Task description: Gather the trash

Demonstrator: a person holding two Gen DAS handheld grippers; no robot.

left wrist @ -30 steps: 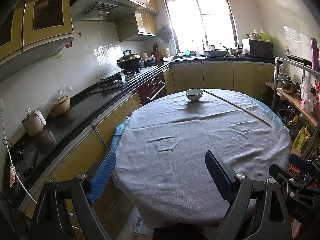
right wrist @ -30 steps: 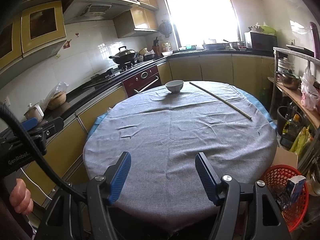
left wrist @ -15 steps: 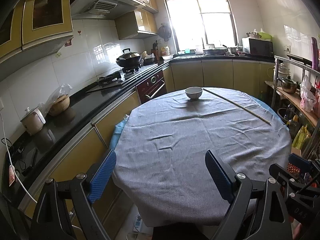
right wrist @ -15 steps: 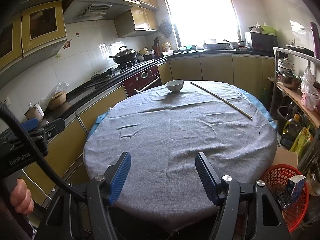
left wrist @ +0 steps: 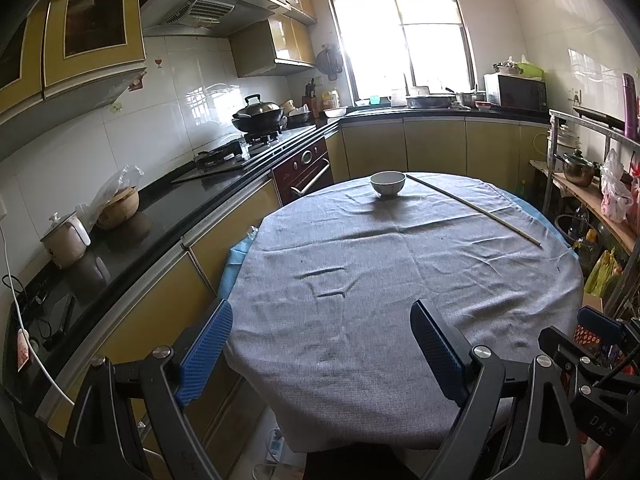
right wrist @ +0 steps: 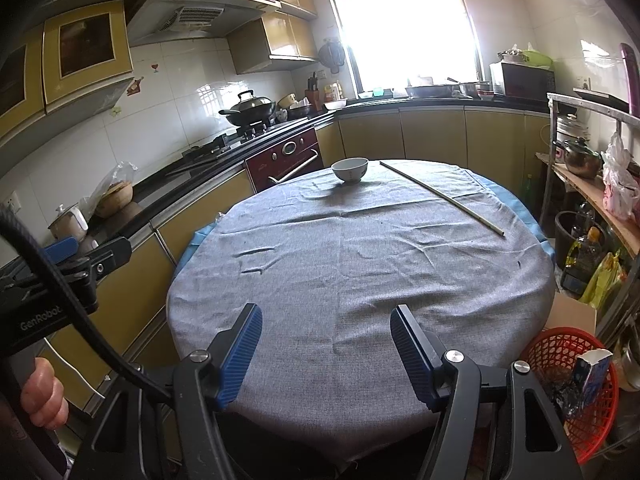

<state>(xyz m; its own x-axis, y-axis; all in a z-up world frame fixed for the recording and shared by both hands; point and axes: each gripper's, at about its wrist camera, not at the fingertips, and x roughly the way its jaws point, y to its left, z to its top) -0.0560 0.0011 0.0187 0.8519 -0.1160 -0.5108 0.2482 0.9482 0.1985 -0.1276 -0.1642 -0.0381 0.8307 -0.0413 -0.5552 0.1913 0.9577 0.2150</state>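
Note:
A round table under a grey cloth fills both views. At its far side stand a white bowl and a long thin stick. My left gripper hovers open over the near edge, nothing between its blue pads. My right gripper is open too and empty, over the same edge. On the floor to the right sits a red mesh basket with a carton and dark wrappers in it. The left gripper also shows at the right wrist view's left edge, with a hand below it.
A black counter with a stove, a wok, a small pot and a bagged clay bowl runs along the left. A shelf rack with pots, bags and oil bottles stands close at the right. A microwave is at the back.

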